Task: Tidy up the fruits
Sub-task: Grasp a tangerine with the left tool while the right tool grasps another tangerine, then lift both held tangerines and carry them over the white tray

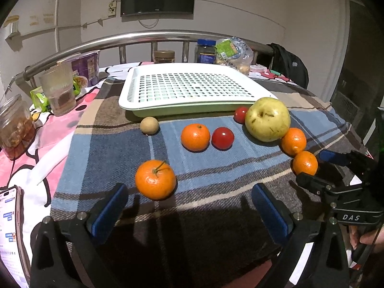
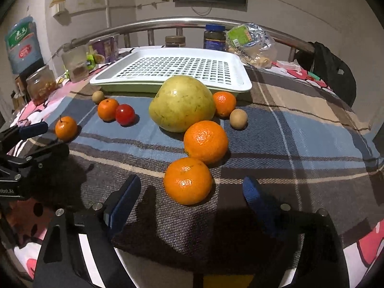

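Note:
Fruit lies on a plaid cloth in front of an empty white slotted tray (image 1: 189, 88) (image 2: 172, 68). A big yellow-green pear (image 1: 267, 119) (image 2: 182, 103), several mandarins, red tomatoes (image 1: 222, 138) (image 2: 125, 114) and small brown fruits (image 1: 149, 125) (image 2: 238, 118) are there. My left gripper (image 1: 189, 201) is open and empty, just short of a stemmed mandarin (image 1: 155, 179) (image 2: 66, 128). My right gripper (image 2: 192, 192) is open and empty, with a mandarin (image 2: 188, 180) (image 1: 305, 163) just ahead between its blue pads. Each gripper shows in the other's view: the right one (image 1: 319, 168), the left one (image 2: 45, 139).
Jars, a glass cup (image 1: 58, 91), snack packs and a plastic bag (image 1: 234, 55) stand along the steel bed rail (image 1: 144, 37) behind the tray. A phone (image 1: 10, 235) lies at the left front. A black bag (image 2: 333, 72) hangs at the right.

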Demonstrator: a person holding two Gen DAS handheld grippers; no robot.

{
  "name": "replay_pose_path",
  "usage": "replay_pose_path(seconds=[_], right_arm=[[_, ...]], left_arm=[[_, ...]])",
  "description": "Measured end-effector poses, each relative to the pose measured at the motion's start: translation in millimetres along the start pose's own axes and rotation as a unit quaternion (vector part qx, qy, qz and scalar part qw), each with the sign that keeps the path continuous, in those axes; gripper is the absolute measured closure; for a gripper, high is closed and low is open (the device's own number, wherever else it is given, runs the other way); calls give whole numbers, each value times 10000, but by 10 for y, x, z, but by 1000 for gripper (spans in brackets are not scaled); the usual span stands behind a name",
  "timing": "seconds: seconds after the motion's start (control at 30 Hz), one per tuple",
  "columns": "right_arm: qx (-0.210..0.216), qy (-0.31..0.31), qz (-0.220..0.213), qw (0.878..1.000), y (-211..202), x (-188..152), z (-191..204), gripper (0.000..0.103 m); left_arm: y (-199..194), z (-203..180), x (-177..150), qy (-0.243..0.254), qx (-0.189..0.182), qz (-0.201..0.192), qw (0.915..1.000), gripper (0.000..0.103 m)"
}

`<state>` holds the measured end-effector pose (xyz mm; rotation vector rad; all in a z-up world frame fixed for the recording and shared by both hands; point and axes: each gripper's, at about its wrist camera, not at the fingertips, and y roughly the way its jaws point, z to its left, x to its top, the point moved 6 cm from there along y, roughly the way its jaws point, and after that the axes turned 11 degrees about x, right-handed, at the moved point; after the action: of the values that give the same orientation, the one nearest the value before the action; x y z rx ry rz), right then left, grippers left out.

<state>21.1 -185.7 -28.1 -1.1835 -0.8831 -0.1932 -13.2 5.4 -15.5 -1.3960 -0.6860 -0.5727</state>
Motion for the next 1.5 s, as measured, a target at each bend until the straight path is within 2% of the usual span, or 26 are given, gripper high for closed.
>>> replay_pose_path(seconds=[0.1, 0.4, 0.5, 0.7, 0.83, 0.9, 0.97, 1.1, 1.27, 1.5], right_arm=[[-18, 58, 59, 10000, 18, -10, -3, 17], [439, 296, 177, 9984, 2, -18, 33, 19], [643, 437, 226, 9967, 2, -21, 4, 25], [723, 481, 346, 9956, 47, -25, -13, 46], [680, 405, 291, 9964, 26, -5, -5, 52], [645, 384, 291, 9968, 32, 5, -14, 56], [597, 394, 298, 9970, 43, 9, -38, 62], [632, 444, 270, 9966, 36, 13, -63, 63], [744, 394, 184, 9963, -37, 59, -4, 64], [1080, 241, -170, 9937, -239, 370, 130, 64]], left_arm=[[-14, -12, 8, 11, -46, -19, 10000, 0], [23, 64, 84, -97, -67, 85, 9999, 5], [64, 101, 116, -125, -33, 110, 9999, 11], [134, 158, 129, -161, 69, 181, 9997, 20], [209, 186, 101, -130, 135, 290, 9994, 33], [259, 197, 79, -128, 166, 387, 9990, 43], [305, 210, 49, -76, 286, 466, 9985, 61], [289, 205, 37, -63, 164, 548, 9983, 61], [158, 97, 83, -57, -101, 460, 9989, 61], [-51, -113, 300, -78, -481, 254, 9985, 61]])
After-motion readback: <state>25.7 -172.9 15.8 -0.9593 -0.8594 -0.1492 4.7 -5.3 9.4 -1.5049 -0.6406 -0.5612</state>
